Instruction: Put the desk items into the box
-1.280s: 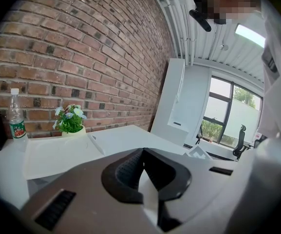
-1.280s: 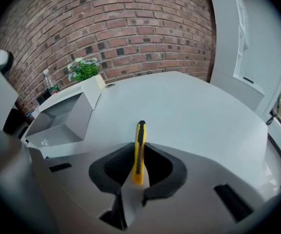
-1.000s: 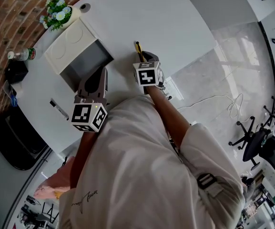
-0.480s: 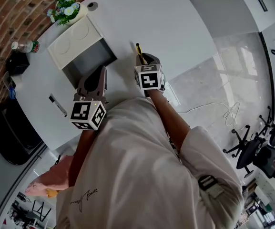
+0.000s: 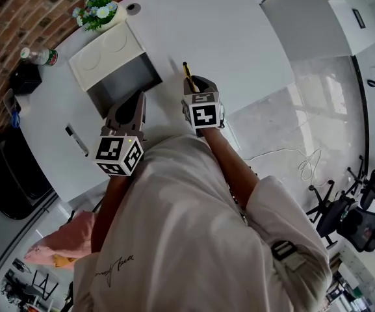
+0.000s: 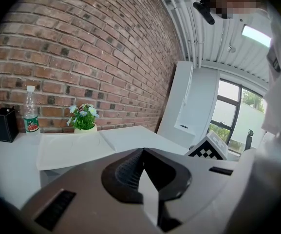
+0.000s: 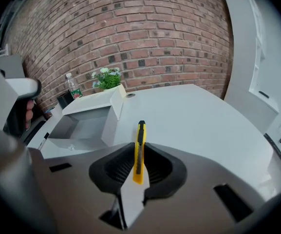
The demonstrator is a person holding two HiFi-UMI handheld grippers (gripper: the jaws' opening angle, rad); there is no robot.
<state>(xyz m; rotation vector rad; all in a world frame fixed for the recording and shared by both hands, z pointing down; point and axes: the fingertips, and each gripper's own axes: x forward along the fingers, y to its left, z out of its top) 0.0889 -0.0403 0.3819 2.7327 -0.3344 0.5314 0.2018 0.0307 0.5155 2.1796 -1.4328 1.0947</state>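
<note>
- Left gripper (image 6: 141, 156): fingers pressed together on nothing, just short of the box (image 5: 123, 82).
- Right gripper (image 7: 138, 165): fingers clamped on the yellow utility knife (image 7: 139, 145), just right of the box, long axis pointing away.
- The box stands open, ahead-left of the knife.

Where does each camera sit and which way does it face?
Head view: on the person's head, facing steeply down at desk and open box; shirt, left gripper, right gripper show.
Left gripper view: on the left gripper, facing along its shut jaws toward the brick wall; the right gripper's cube shows.
Right gripper view: on the right gripper, facing over its gripped yellow knife toward the box; the left gripper shows.
Shared: both gripper views show the plant and bottle.
</note>
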